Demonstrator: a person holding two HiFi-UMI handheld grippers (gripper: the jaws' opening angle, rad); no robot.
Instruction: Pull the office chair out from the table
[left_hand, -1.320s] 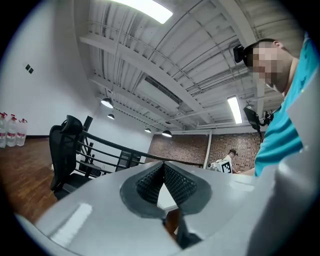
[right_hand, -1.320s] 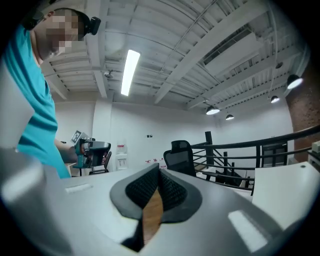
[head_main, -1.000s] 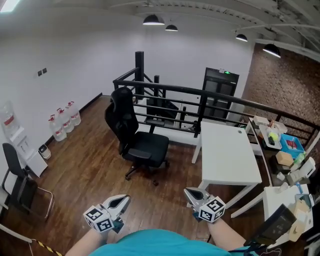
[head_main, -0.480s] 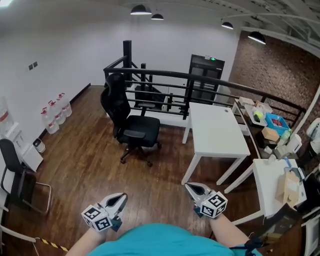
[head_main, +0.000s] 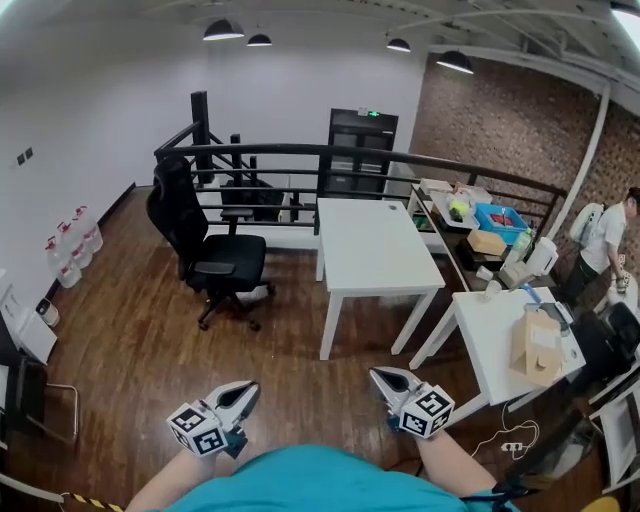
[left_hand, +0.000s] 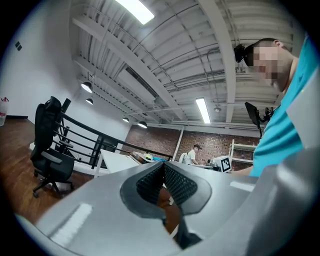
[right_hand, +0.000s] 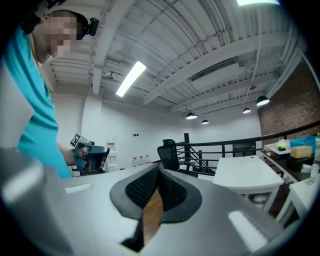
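The black office chair (head_main: 205, 250) stands on the wood floor, apart from the white table (head_main: 372, 245) and to its left, its back to the railing. It also shows at the left of the left gripper view as the chair (left_hand: 50, 150) and, small, behind the jaws in the right gripper view as the chair (right_hand: 169, 156). My left gripper (head_main: 243, 393) and right gripper (head_main: 380, 380) hover low near my body, far from the chair. Both are shut with nothing between the pads, as seen on the left gripper (left_hand: 163, 176) and the right gripper (right_hand: 158, 181).
A black railing (head_main: 300, 170) runs behind chair and table. A second white table (head_main: 500, 340) carries a cardboard box (head_main: 538, 343). A cluttered shelf (head_main: 470, 215) stands at the back right, a person (head_main: 605, 235) at the far right, water bottles (head_main: 68, 250) by the left wall.
The view has swung right: chair and table have slid left in the picture, and the second table and a person have come into view. Both grippers stay shut and low.
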